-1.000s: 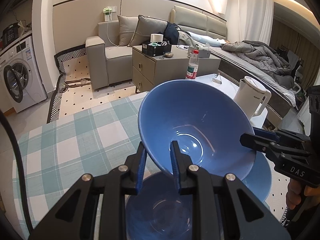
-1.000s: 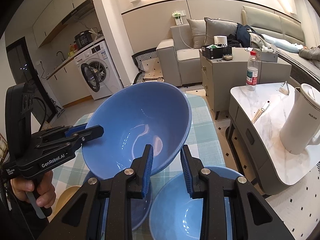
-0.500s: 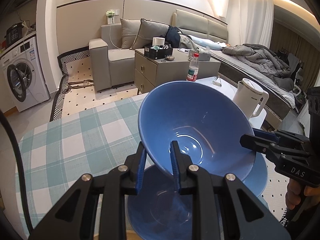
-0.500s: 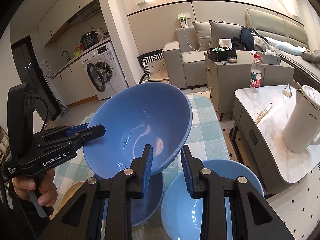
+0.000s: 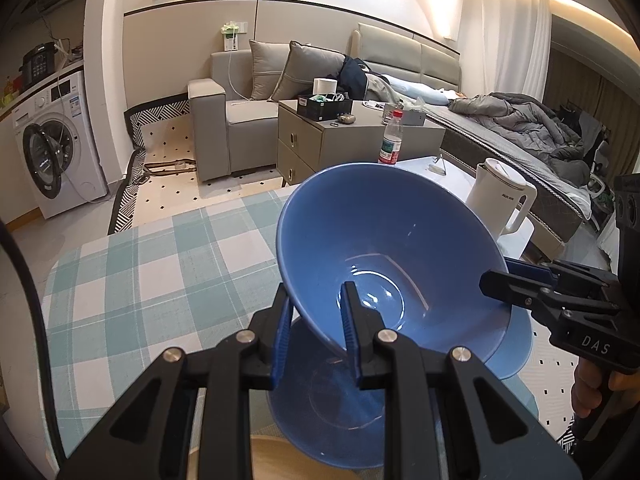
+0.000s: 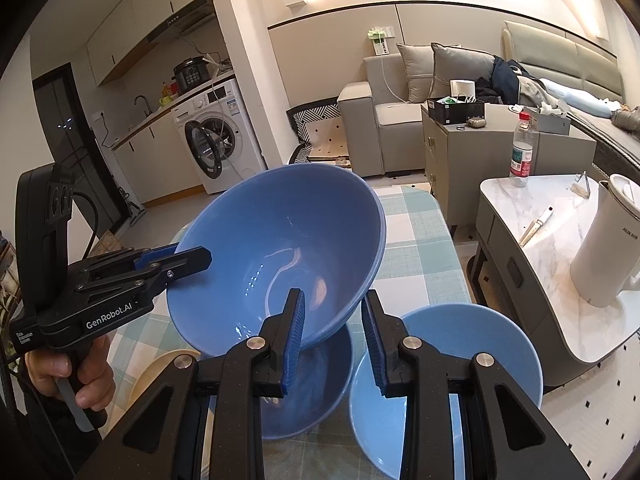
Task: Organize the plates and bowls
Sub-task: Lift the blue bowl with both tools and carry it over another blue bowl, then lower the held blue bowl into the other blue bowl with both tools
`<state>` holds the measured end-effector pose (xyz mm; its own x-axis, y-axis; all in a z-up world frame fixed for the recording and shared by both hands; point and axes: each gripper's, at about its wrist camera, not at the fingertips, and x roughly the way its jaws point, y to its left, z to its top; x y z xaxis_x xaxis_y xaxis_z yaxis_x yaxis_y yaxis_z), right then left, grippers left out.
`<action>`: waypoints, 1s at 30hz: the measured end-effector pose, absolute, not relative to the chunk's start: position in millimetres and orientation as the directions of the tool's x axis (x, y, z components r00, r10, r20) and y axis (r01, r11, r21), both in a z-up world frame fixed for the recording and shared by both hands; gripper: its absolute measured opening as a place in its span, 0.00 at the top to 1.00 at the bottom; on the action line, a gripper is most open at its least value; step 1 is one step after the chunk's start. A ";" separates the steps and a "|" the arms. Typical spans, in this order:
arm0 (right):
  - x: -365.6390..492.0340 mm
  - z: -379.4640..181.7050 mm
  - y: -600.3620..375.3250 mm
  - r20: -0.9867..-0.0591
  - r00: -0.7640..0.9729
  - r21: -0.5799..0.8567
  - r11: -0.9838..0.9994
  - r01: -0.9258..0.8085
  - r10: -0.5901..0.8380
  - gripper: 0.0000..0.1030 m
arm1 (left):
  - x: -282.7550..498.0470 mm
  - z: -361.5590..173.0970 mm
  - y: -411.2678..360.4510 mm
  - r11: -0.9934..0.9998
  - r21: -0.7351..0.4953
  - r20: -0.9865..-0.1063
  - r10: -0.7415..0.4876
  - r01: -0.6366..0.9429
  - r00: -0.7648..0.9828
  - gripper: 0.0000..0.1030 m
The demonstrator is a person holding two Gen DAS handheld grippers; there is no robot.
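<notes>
A tan plate [image 6: 160,368] is seen at the left, partly hidden behind the left gripper [image 6: 188,258]. A blue bowl [image 6: 280,256] is held tilted in the air above the checked desk [image 5: 152,280], gripped from both sides. Its left rim is pinched between the fingers [image 5: 350,320] of the left gripper, one inside the bowl and one outside. Directly below it, a second blue bowl [image 6: 316,396] is set upright on the desk. The raised bowl's opposite rim is pinched by the right gripper [image 6: 332,336] in the same way. Just right of the lower bowl, a light blue plate [image 6: 460,356] is laid flat near the desk edge. Further right, a white kettle [image 6: 608,240] is stood on a marble side table [image 6: 532,196].
</notes>
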<state>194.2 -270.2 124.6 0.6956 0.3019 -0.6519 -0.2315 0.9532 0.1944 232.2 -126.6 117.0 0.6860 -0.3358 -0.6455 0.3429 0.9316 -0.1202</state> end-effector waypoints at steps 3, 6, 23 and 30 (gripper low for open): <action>189.2 125.4 -266.4 -0.651 0.695 0.192 0.952 -0.237 0.304 0.71 | 226.3 117.9 -123.7 0.934 -0.116 -0.643 -0.330 0.338 0.691 0.79; 184.9 125.7 -263.5 -0.649 0.695 0.193 0.951 -0.243 0.309 0.70 | 220.6 118.2 -119.3 0.935 -0.117 -0.639 -0.329 0.336 0.695 0.79; 173.0 112.2 -253.2 -0.667 0.668 0.195 0.943 -0.270 0.330 0.70 | 201.9 102.3 -109.7 0.940 -0.125 -0.658 -0.319 0.318 0.682 0.79; 173.6 98.4 -250.5 -0.689 0.649 0.192 0.945 -0.265 0.322 0.70 | 202.5 91.9 -110.2 0.941 -0.125 -0.675 -0.314 0.316 0.668 0.79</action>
<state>173.6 -250.5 98.4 0.6495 0.3221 -0.6888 -0.2653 0.9449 0.1917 202.5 -110.2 91.9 0.6677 -0.3140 -0.6750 0.3160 0.9405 -0.1250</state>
